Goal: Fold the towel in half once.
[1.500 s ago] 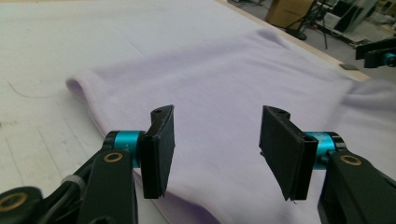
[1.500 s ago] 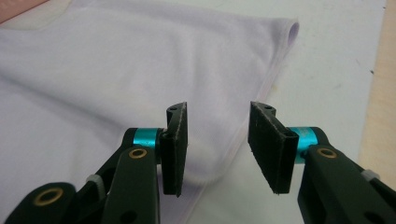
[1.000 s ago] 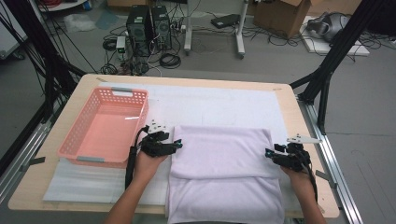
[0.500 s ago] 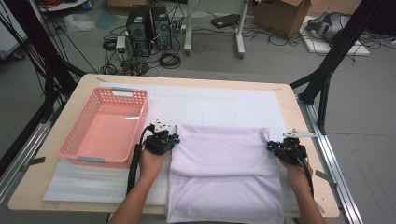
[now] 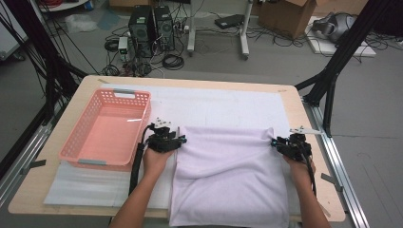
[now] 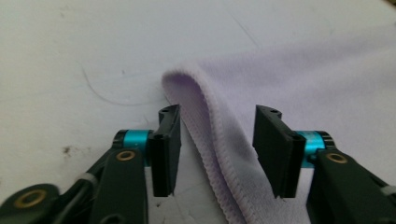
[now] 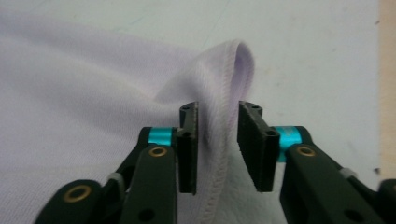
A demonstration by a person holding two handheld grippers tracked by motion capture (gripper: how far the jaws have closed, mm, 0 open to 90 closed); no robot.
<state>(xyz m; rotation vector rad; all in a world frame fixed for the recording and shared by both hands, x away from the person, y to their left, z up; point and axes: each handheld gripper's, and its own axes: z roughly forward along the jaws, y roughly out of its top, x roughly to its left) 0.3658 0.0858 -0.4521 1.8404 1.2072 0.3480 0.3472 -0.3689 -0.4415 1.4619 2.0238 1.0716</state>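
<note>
Here the towel lies lengthwise toward the person, far corners between parted fingers.

Both claws have travelled up the frame since a second ago, carrying the folded edge of the lilac towel with them. The left claw now sits at the towel's upper-left corner, jaws spread around the hem. The right claw has slid up to the upper-right corner, jaws parted with the hem between them.
</note>
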